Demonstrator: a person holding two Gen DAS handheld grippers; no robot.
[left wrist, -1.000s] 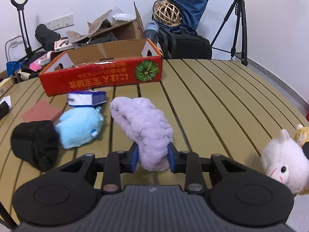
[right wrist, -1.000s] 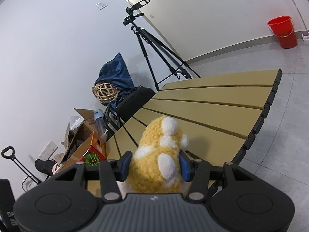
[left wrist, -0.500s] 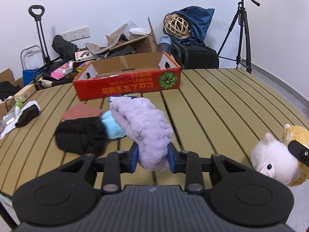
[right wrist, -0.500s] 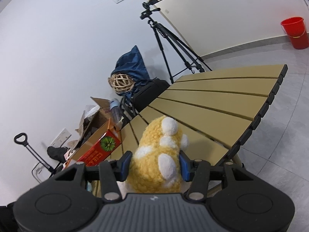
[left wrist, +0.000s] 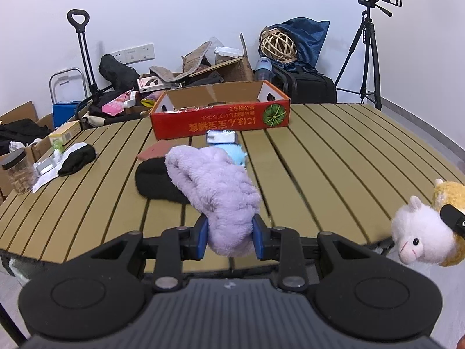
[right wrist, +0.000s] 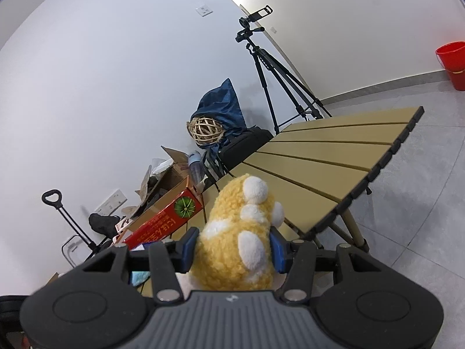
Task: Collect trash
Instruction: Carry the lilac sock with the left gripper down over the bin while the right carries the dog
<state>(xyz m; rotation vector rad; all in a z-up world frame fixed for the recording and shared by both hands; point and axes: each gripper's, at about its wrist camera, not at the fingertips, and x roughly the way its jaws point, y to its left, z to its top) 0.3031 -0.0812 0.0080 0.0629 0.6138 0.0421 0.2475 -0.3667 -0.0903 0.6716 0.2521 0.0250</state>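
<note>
While the left hand-held gripper (left wrist: 229,237) clamps a lilac plush (left wrist: 215,186), the right hand-held gripper (right wrist: 231,247) grips a yellow plush (right wrist: 241,238) above the surface (left wrist: 334,157), red box (left wrist: 221,122) at twelve o'clock.

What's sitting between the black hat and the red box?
In the left wrist view, a reddish-brown card lies on the slats between the black hat and red box.

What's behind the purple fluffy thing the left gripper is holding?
Behind the purple fluffy item, partly covered by it, lie a black cloth bundle, a light blue plush and a small blue-and-white packet. Further back stands the red cardboard box. Whatever else it covers cannot be seen.
</note>
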